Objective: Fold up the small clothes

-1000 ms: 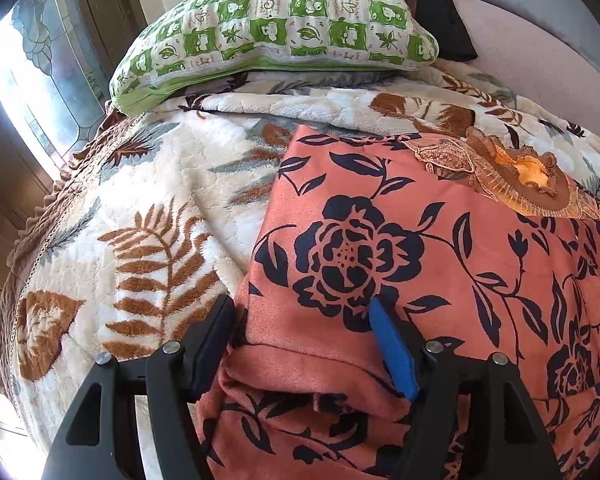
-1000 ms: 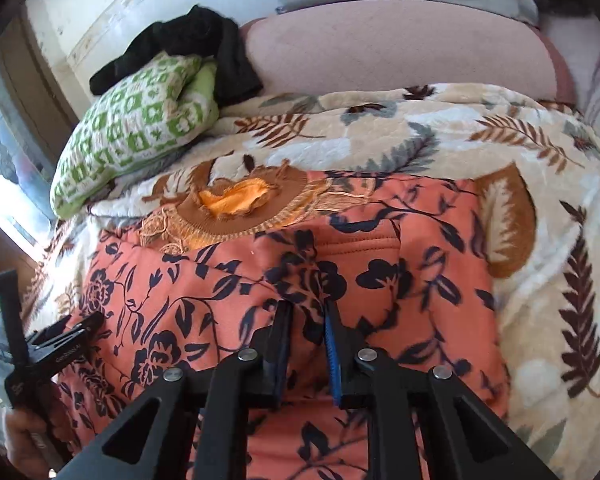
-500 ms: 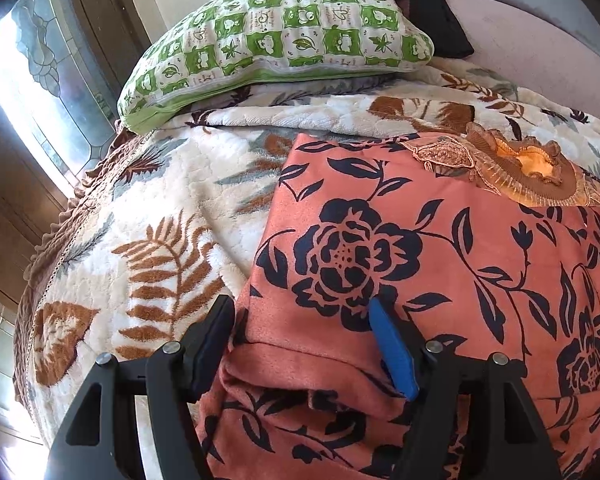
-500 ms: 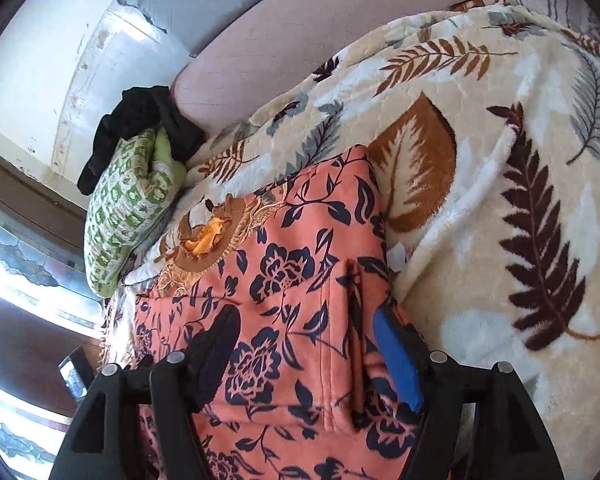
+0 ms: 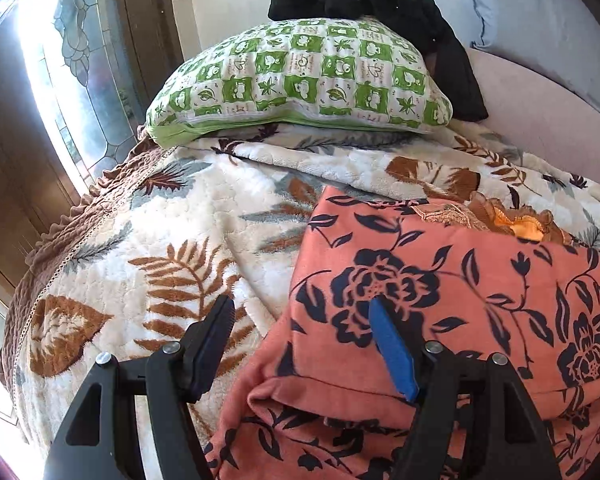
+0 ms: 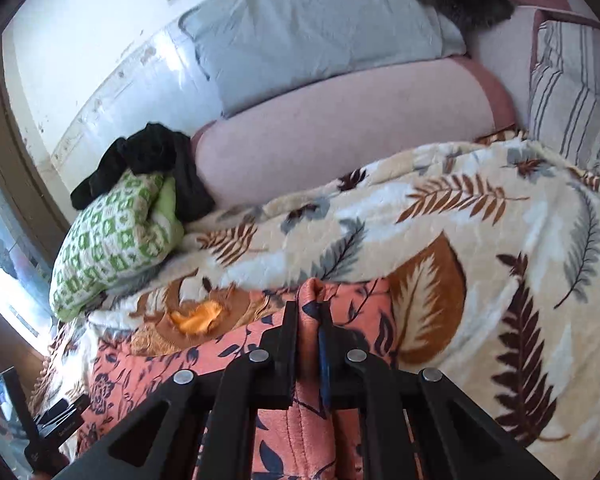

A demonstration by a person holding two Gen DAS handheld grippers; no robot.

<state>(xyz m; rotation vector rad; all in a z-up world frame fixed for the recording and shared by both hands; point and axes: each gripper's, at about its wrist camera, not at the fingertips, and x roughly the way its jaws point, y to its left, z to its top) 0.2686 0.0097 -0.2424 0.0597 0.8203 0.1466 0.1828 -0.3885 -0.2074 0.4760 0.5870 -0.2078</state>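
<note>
A coral-orange garment [image 5: 440, 280] with dark blue flowers and an embroidered brown-and-orange neckline [image 5: 512, 222] lies on the leaf-print blanket, its near edge folded over. My left gripper [image 5: 300, 316] is open above the garment's left edge, one finger over the blanket, the blue-padded one over the cloth. In the right wrist view my right gripper [image 6: 309, 314] is shut on a pinched ridge of the garment [image 6: 312, 292] at its right side, beside the neckline [image 6: 198, 316]. The left gripper [image 6: 40, 428] shows at the bottom left there.
The leaf-print blanket [image 5: 160, 264] covers the bed. A green-and-white checked pillow [image 5: 300, 76] with a black garment [image 5: 380, 4] on it lies at the head end. A pink bolster [image 6: 340, 132], a grey pillow [image 6: 308, 28] and a striped cushion [image 6: 568, 92] stand behind.
My right gripper went from shut to open and has now closed on a ridge of the garment's right edge. My left gripper stayed open and drew back left, off the folded edge.
</note>
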